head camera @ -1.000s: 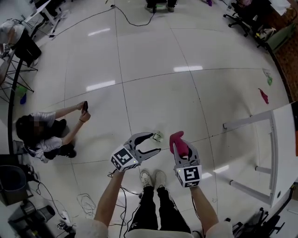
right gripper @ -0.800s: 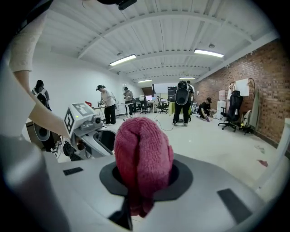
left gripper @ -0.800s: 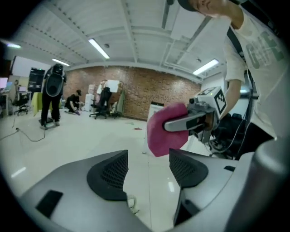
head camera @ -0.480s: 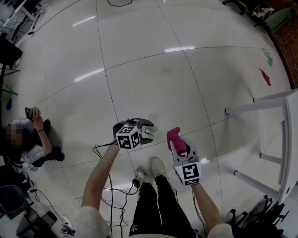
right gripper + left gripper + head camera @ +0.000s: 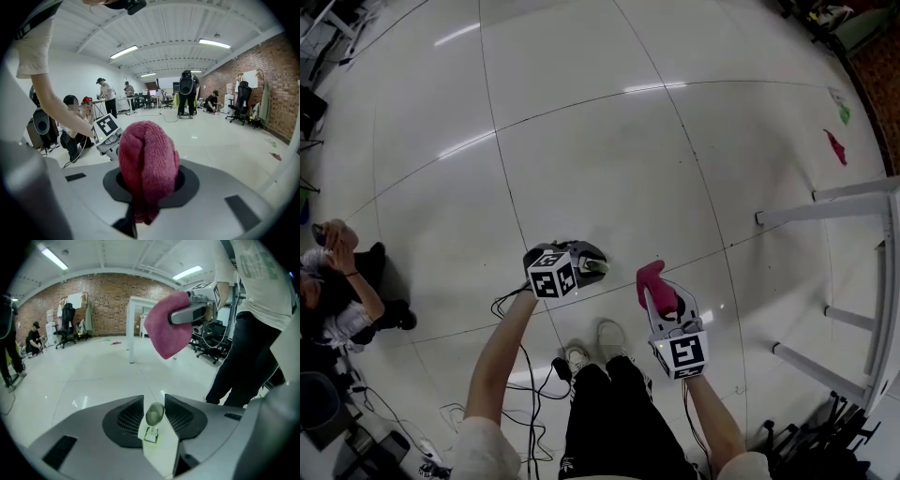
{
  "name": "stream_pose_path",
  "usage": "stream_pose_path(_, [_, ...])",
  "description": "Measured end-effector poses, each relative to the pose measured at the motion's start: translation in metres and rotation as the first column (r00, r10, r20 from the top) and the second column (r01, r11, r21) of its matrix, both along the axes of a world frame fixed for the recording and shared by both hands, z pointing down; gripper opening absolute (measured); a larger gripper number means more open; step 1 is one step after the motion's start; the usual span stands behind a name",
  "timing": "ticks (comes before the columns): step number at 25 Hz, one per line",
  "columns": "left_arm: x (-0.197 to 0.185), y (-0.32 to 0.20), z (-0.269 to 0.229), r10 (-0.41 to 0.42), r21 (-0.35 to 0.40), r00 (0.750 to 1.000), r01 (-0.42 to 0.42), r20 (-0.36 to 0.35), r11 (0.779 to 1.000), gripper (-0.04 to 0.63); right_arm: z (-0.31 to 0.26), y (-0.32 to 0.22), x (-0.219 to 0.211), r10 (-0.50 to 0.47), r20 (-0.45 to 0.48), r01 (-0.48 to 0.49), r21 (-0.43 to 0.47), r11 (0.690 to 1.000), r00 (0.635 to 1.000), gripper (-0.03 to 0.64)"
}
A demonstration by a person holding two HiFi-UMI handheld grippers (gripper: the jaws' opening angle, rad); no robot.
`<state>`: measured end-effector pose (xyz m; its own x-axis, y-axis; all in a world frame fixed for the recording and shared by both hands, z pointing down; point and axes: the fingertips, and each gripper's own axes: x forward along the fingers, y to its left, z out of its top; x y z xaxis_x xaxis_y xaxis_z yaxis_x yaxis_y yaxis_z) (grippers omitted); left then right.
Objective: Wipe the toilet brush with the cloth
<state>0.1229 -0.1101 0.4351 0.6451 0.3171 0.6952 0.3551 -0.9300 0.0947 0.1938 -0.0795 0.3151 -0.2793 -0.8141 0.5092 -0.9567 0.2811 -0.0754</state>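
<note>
I see the toilet brush [image 5: 155, 413] only by its top end: a rounded grey-green knob on a pale stem, sitting right between the fingers of my left gripper [image 5: 598, 261]. Those fingers have just been closing, and in the left gripper view their ribbed pads now lie against the knob on both sides, so I read it as gripped. From the head view the brush shows as a pale green bit at the tip of that gripper, low over the floor [image 5: 581, 141] and just ahead of the wearer's shoes [image 5: 605, 337]. I cannot make out its lower part.

The cloth [image 5: 147, 164] is a pink knitted wad, clamped in the fingers of my right gripper [image 5: 666, 305] and bulging up and out past them. It is near the brush, to its right, and not touching it.

Further out, black cables [image 5: 525, 375] trail over the white tiles beside the left arm. A person [image 5: 337, 281] sits on the floor well off to the left. A white counter [image 5: 862, 187] on thin legs stands at the right edge, and a small pink scrap [image 5: 836, 147] lies on the floor beyond it.
</note>
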Motion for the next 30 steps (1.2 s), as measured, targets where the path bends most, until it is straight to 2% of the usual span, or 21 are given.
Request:
stream_pose_path(3, [-0.003, 0.001, 0.009, 0.013, 0.005, 1.0, -0.013, 0.01, 1.0, 0.143, 0.002, -0.001, -0.006, -0.007, 0.011, 0.007, 0.003, 1.0, 1.0, 0.069])
stream_pose_path(9, [-0.002, 0.001, 0.004, -0.006, -0.037, 0.999, 0.004, -0.044, 0.999, 0.116, 0.009, -0.004, -0.013, -0.004, 0.018, 0.004, 0.005, 1.0, 1.0, 0.069])
stream_pose_path(12, [-0.001, 0.007, -0.018, -0.05, -0.066, 0.994, 0.044, -0.092, 0.997, 0.11, -0.001, -0.001, -0.012, -0.004, 0.008, 0.004, 0.004, 1.0, 1.0, 0.069])
stream_pose_path(14, [0.001, 0.007, -0.05, -0.099, -0.09, 0.984, 0.086, -0.146, 0.992, 0.109, -0.019, -0.003, -0.012, 0.003, 0.002, -0.003, 0.0, 1.0, 1.0, 0.069])
stream_pose_path(18, [-0.013, -0.012, -0.164, -0.224, -0.108, 0.938, 0.202, -0.264, 0.973, 0.109, -0.095, -0.014, -0.024, -0.011, 0.006, 0.011, 0.045, 0.999, 1.0, 0.069])
stream_pose_path(22, [-0.042, -0.015, -0.318, -0.304, -0.082, 0.878, 0.295, -0.369, 0.952, 0.109, -0.233, -0.018, -0.055, -0.108, 0.037, 0.099, 0.177, 0.979, 0.993, 0.069])
stream_pose_path(24, [-0.055, -0.007, -0.393, -0.317, -0.054, 0.851, 0.326, -0.42, 0.944, 0.109, -0.314, -0.014, -0.075, -0.201, 0.063, 0.177, 0.275, 0.945, 0.978, 0.069])
stream_pose_path(27, [-0.063, 0.017, -0.488, -0.325, -0.018, 0.805, 0.365, -0.496, 0.931, 0.109, -0.421, 0.003, -0.099, -0.35, 0.13, 0.269, 0.419, 0.867, 0.928, 0.069])
stream_pose_path(30, [-0.072, 0.031, -0.554, -0.314, 0.024, 0.771, 0.392, -0.554, 0.92, 0.109, -0.482, 0.012, -0.112, -0.411, 0.096, 0.314, 0.498, 0.808, 0.907, 0.069])
